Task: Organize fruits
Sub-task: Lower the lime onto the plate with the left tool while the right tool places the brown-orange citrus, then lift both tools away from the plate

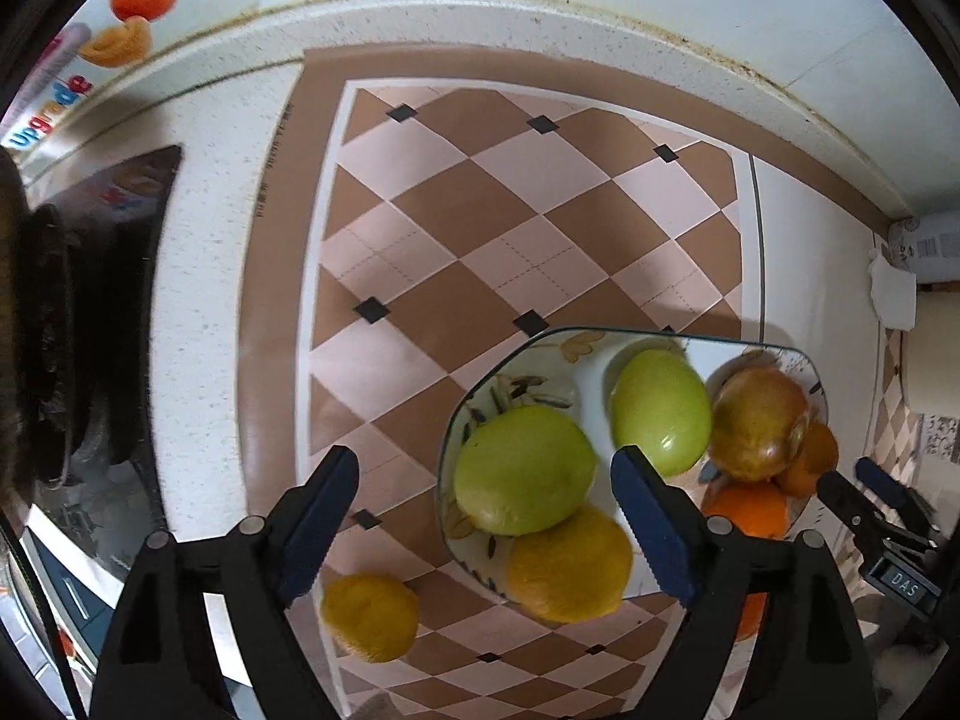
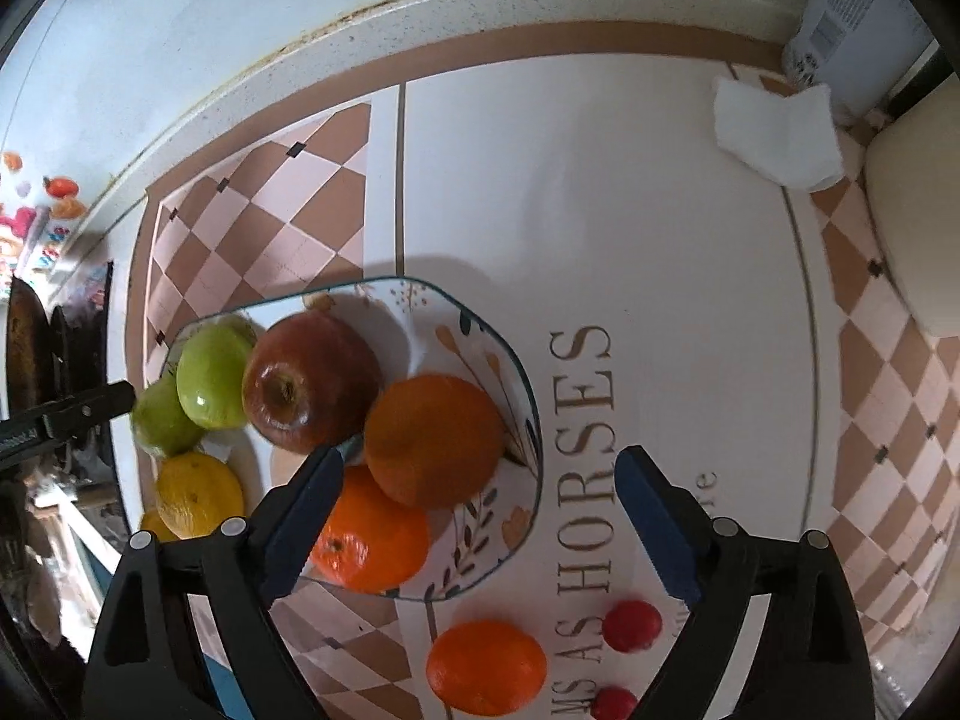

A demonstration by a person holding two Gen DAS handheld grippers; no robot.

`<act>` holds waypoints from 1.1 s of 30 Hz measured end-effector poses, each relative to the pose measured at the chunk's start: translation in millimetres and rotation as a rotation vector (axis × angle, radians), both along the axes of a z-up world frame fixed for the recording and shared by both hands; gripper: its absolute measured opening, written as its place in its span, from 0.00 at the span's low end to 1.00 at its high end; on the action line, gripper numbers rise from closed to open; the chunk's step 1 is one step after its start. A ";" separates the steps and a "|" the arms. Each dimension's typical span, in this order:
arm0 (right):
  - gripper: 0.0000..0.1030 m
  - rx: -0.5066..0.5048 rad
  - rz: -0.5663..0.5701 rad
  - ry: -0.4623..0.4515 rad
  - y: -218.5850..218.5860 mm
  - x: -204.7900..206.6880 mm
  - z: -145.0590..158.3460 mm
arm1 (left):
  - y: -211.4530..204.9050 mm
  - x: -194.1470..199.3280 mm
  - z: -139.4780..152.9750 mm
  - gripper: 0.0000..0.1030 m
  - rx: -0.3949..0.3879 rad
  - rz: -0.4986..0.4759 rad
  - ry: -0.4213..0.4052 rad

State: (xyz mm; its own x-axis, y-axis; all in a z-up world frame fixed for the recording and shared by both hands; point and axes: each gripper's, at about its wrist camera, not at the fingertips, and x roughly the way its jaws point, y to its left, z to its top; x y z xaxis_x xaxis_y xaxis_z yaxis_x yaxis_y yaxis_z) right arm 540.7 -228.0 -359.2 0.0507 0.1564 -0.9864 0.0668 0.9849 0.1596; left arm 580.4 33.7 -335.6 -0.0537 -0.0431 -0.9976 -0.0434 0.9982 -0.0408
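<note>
A floral plate (image 1: 510, 372) (image 2: 480, 330) holds two green apples (image 1: 522, 468) (image 2: 210, 375), a red apple (image 1: 756, 420) (image 2: 309, 387), a lemon (image 1: 570, 564) (image 2: 198, 492) and two oranges (image 2: 435, 441) (image 2: 372, 531). A second lemon (image 1: 369, 615) lies on the mat left of the plate. An orange (image 2: 486, 666) and two small red fruits (image 2: 631, 625) lie on the mat below the plate. My left gripper (image 1: 486, 531) is open and empty above the plate's left side. My right gripper (image 2: 480, 528) is open and empty above the plate's near edge; it also shows in the left wrist view (image 1: 864, 492).
A checkered mat (image 1: 480, 210) covers the counter, with a white lettered mat (image 2: 600, 240) to its right. A black stove (image 1: 72, 330) stands at the left. A folded white cloth (image 2: 777, 132) and a container (image 2: 840, 18) sit at the back right.
</note>
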 end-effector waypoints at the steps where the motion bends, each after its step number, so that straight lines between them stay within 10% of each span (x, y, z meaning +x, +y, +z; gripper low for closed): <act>1: 0.91 -0.026 0.003 -0.003 3.9 -3.8 2.1 | 0.7 -6.8 3.8 0.84 0.018 -0.001 -0.012; 33: 0.91 -0.028 0.032 -0.268 45.7 -160.5 160.0 | -14.1 -167.0 158.5 0.84 0.009 -0.070 -0.348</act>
State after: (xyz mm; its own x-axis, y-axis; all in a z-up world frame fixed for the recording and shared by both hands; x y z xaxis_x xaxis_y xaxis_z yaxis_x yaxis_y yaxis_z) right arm 380.2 -182.3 -199.1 0.3065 0.1348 -0.9423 -0.0059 0.9902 0.1397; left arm 413.4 19.6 -177.1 0.2871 -0.0425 -0.9570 0.0405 0.9987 -0.0322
